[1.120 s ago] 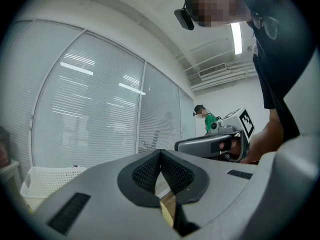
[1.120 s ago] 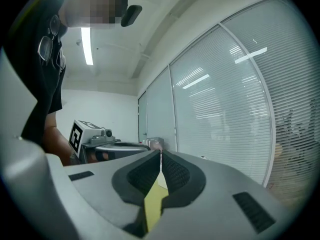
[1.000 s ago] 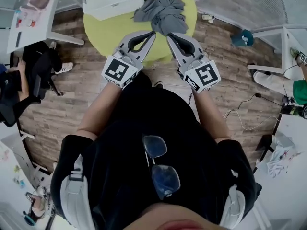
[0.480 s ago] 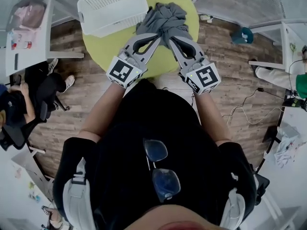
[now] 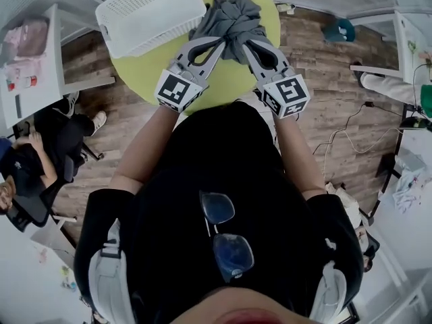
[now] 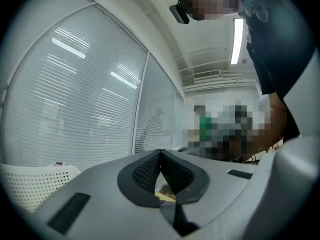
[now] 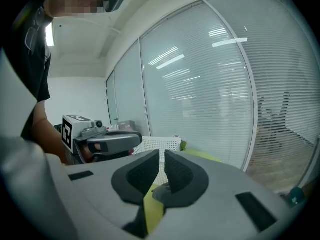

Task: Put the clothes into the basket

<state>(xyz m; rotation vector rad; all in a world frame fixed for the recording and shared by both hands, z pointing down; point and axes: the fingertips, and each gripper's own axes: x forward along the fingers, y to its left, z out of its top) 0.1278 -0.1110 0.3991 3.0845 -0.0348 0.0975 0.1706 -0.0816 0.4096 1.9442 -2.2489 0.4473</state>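
A crumpled pile of grey clothes (image 5: 231,13) lies on the round yellow-green table (image 5: 162,66). To its left stands the white perforated basket (image 5: 150,13), also seen in the left gripper view (image 6: 30,184) and the right gripper view (image 7: 172,144). My left gripper (image 5: 221,41) reaches the pile's near left edge, its tips closed together with nothing between them (image 6: 160,152). My right gripper (image 5: 248,43) is at the pile's near right edge, shut and empty (image 7: 162,153). A bit of grey cloth (image 7: 159,193) shows just beyond its jaws. Whether either gripper touches the cloth is unclear.
White desks (image 5: 27,66) and a seated person (image 5: 40,154) are at the left on the wood floor. A teal object (image 5: 342,29) and loose cables (image 5: 337,147) lie at the right. Glass walls with blinds (image 7: 225,84) stand behind the table.
Both grippers have moved forward over the table toward the clothes pile, from short of it to its near edge. Their jaws have stayed shut.
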